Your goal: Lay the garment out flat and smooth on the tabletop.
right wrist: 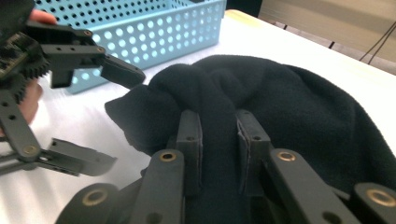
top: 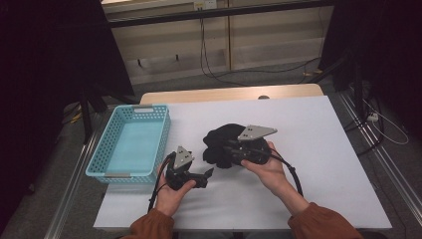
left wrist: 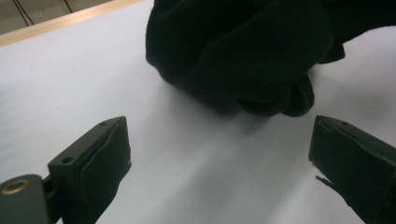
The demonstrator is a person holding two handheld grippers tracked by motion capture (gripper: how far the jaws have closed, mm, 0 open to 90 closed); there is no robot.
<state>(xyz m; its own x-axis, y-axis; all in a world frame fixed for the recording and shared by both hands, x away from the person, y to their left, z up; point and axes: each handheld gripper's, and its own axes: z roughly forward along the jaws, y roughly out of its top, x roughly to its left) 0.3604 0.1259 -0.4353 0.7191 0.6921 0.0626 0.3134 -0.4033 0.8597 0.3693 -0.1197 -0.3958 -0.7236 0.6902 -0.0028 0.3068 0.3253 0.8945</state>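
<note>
We are working a black fleece cloth (top: 219, 142) lying bunched near the middle of the white table (top: 318, 164), just to the right of the blue basket (top: 130, 142). Our right gripper (right wrist: 218, 140) is pinching a fold of that cloth: its 2 jaws are standing narrow with a ridge of fleece squeezed between the pads, as the right gripper view is showing. Our left gripper (top: 206, 174) is waiting just beside the cloth's near-left edge, its 2 jaws spread wide and holding nothing, with bare table between them in the left gripper view.

We are judging this to be the pick-up step. To do it well, we are keeping the right pinch firm and deep enough that the soft fleece is not sliding out as it lifts. We are bringing the left gripper in low to the loose flap (right wrist: 128, 109) nearest it, catching 1 clear edge rather than the whole bundle, so the cloth is hanging free and not dragging on the basket rim.
</note>
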